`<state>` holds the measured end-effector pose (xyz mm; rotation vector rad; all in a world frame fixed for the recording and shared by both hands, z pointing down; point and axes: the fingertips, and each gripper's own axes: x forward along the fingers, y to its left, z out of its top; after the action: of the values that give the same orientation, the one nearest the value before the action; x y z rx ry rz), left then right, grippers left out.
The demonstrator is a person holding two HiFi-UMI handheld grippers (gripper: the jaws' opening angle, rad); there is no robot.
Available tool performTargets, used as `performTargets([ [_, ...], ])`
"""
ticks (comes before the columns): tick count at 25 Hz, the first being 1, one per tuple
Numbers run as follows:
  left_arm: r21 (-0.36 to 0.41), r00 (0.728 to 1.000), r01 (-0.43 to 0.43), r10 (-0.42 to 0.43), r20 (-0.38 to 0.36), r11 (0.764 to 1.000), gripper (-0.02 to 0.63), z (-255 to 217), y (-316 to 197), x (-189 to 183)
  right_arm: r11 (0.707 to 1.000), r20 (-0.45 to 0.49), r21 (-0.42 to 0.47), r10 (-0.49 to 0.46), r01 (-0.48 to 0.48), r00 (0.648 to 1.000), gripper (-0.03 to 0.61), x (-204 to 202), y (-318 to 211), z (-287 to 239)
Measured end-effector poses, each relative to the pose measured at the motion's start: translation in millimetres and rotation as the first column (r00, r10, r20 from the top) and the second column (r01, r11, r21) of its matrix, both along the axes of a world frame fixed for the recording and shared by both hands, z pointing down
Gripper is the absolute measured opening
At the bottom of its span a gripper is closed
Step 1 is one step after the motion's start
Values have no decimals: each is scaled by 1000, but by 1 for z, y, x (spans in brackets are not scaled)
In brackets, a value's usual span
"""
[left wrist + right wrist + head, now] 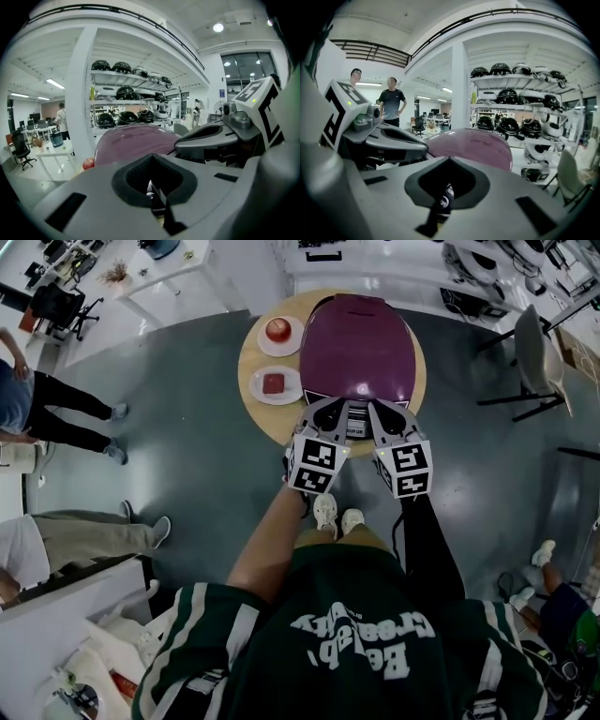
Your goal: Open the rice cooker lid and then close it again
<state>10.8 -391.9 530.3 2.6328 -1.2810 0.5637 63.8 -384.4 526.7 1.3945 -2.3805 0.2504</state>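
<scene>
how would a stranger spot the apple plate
On the round wooden table, two white plates sit left of the purple rice cooker. The apple plate is the farther one, holding a round apple; the nearer plate holds a flat red piece.

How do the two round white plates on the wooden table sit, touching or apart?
Apart: head view shows a strip of wooden table between the apple's plate and the nearer plate.

Left tool and right tool held side by side, marker cubes uppermost, each with jaws closed together. Bare left forearm and black-sleeved right forearm reach forward.
</scene>
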Motion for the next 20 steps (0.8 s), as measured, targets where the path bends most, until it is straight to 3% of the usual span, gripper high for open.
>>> performTargets([
  [5, -14, 999, 16, -16, -52, 1000, -5, 2, -1, 1, 1000, 1, -6, 8, -8, 1000, 3, 2, -2, 3],
  [20, -21, 997, 40, -42, -67, 999, -5, 3, -2, 4, 1000, -18, 15, 11, -11, 1000, 5, 6, -1, 3],
])
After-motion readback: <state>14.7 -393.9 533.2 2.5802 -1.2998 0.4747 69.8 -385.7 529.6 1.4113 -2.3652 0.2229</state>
